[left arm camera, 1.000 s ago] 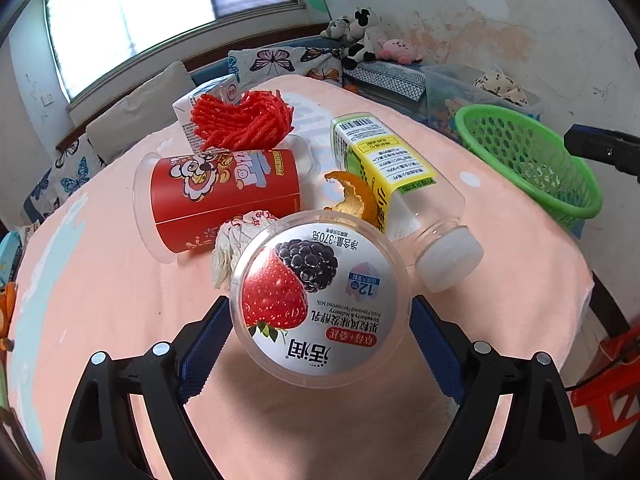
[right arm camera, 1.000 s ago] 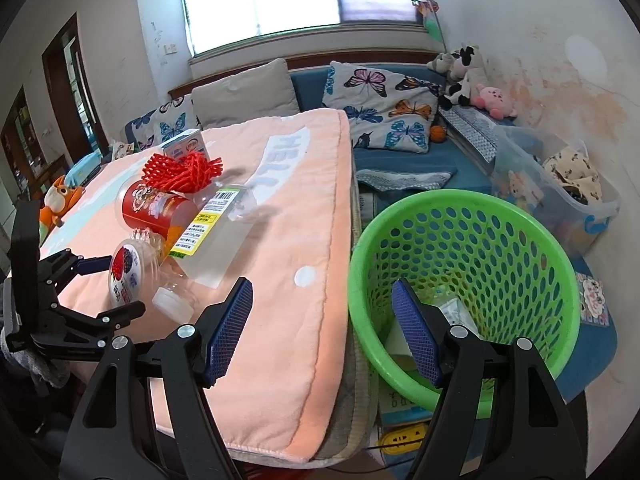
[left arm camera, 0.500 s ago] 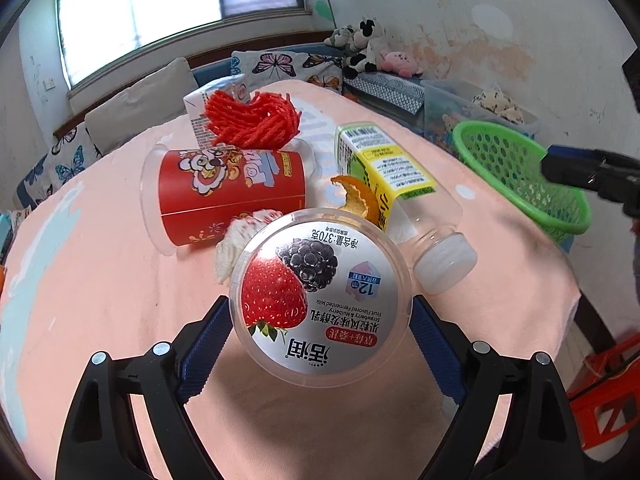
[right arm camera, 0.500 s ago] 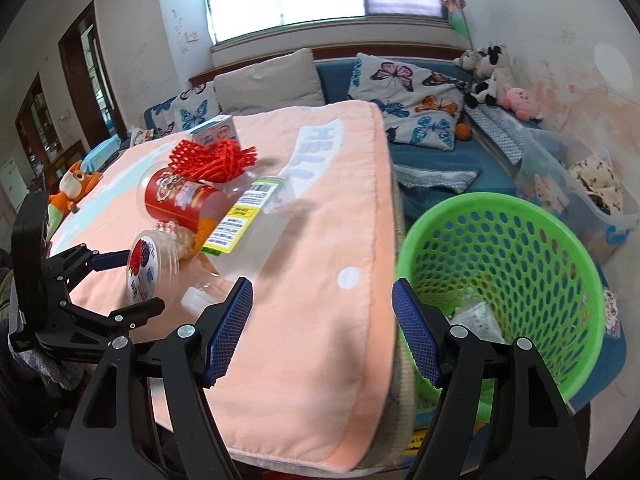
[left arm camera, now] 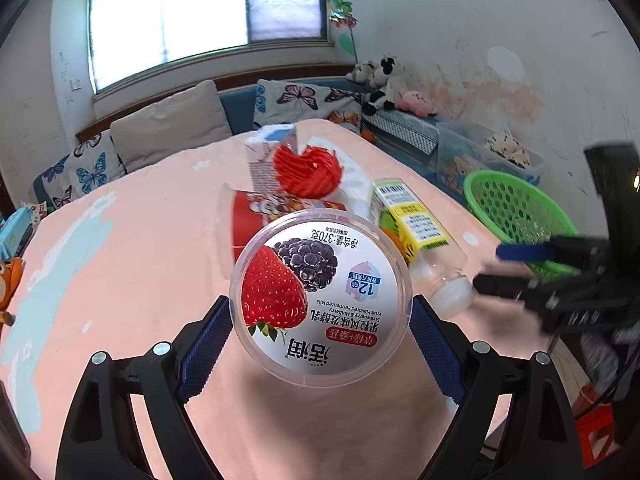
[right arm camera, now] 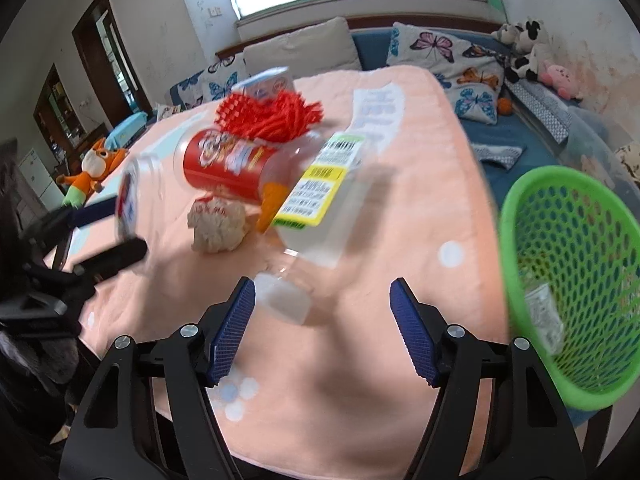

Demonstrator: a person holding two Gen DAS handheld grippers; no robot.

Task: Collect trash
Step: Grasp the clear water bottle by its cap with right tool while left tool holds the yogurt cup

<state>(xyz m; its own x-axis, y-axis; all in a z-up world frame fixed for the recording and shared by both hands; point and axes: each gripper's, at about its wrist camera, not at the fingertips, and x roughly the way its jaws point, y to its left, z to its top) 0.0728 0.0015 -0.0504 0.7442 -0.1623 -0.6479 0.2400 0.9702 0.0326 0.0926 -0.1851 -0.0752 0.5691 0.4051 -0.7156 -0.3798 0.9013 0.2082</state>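
My left gripper (left arm camera: 320, 344) is shut on a clear yogurt tub (left arm camera: 320, 300) with a strawberry lid and holds it above the pink table (left arm camera: 140, 260); the tub also shows in the right wrist view (right arm camera: 134, 200). My right gripper (right arm camera: 322, 324) is open and empty, its fingertips just short of the white cap of a clear plastic bottle (right arm camera: 320, 208) lying on the table. Behind the bottle lie a red snack can (right arm camera: 228, 168), a red foam net (right arm camera: 268, 118), a crumpled paper ball (right arm camera: 218, 224) and an orange peel (right arm camera: 272, 200). The green basket (right arm camera: 576, 280) stands to the right.
A small milk carton (right arm camera: 266, 82) stands behind the net. The basket holds a wrapper (right arm camera: 544, 316). A sofa with butterfly cushions (right arm camera: 440, 46) and plush toys (right arm camera: 528, 48) runs along the far side. The table's right edge is beside the basket.
My left gripper has lifted the yogurt tub higher off the table. My right gripper has swung left from the basket to the bottle's cap.
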